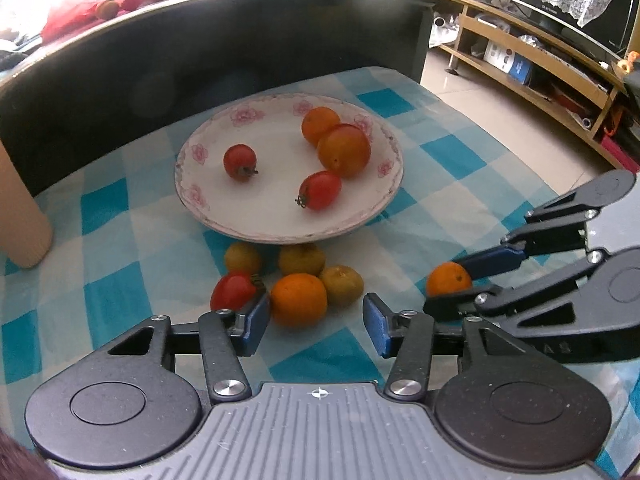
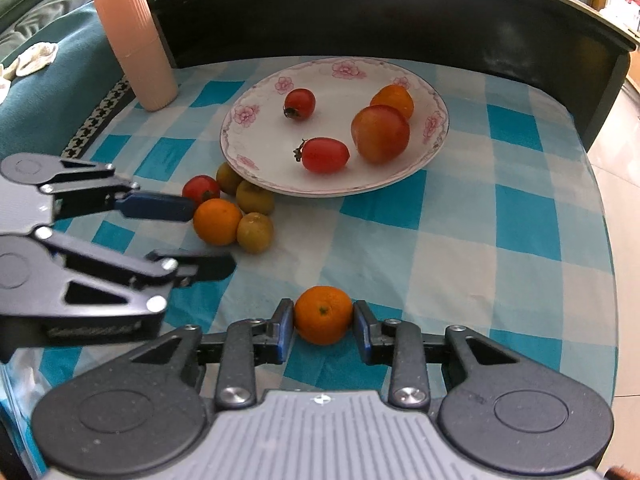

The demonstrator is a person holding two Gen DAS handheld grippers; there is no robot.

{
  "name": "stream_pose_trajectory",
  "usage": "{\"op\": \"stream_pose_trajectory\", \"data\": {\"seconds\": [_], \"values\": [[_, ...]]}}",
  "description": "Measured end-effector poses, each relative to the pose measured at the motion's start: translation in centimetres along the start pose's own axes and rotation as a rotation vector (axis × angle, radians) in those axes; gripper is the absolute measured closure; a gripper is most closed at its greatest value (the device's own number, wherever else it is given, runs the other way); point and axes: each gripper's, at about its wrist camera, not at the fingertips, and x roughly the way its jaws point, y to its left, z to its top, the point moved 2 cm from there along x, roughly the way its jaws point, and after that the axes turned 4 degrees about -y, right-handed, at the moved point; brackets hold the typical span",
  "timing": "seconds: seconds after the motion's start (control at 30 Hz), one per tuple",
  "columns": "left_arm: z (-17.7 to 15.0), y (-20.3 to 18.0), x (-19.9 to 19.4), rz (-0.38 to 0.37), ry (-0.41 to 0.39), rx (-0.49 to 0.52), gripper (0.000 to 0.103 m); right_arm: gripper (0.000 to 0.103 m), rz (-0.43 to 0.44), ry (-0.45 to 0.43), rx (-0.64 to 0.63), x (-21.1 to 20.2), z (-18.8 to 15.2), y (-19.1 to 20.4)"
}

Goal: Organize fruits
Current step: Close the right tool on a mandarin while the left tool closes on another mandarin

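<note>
A white flowered plate (image 1: 280, 236) (image 2: 320, 193) on the blue checked cloth holds two red tomatoes, a small orange and a bigger orange-red fruit (image 1: 344, 150). In front of the plate lies a cluster: a tomato (image 1: 232, 290), an orange (image 1: 298, 300) (image 2: 218, 222) and three yellow-green fruits. My left gripper (image 1: 316, 326) (image 2: 212, 236) stands open around that orange, its left pad close to the orange and the right pad apart from it. Off to the right, my right gripper (image 2: 324, 316) is shut on a small orange (image 2: 324, 314) (image 1: 448, 278) just above the cloth.
A ribbed pink cup (image 2: 136, 40) (image 1: 20, 216) stands left of the plate. A dark curved wall (image 1: 240, 40) rises behind the table. The table edge (image 2: 600, 216) drops to the tiled floor on the right, where a wooden shelf unit (image 1: 520, 60) stands.
</note>
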Motion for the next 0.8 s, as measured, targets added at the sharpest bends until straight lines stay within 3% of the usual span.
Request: {"op": "stream_pose_trajectory", "data": {"seconds": [0.17, 0.27, 0.33, 0.8], "values": [[-0.1, -0.1, 1.1, 0.016, 0.007, 0.010, 0.042, 0.056, -0.002, 0.001, 0.003, 0.1, 0.1, 0.0], [-0.8, -0.2, 1.5, 0.017, 0.025, 0.017, 0.049, 0.056, -0.003, 0.000, 0.001, 0.1, 0.0, 0.1], [-0.7, -0.3, 1.2, 0.025, 0.027, 0.021, 0.062, 0.056, -0.002, 0.002, 0.002, 0.1, 0.0, 0.1], [-3.1, -1.5, -1.2, 0.026, 0.092, 0.042, 0.062, 0.056, 0.010, 0.013, -0.028, -0.2, -0.4, 0.1]]}}
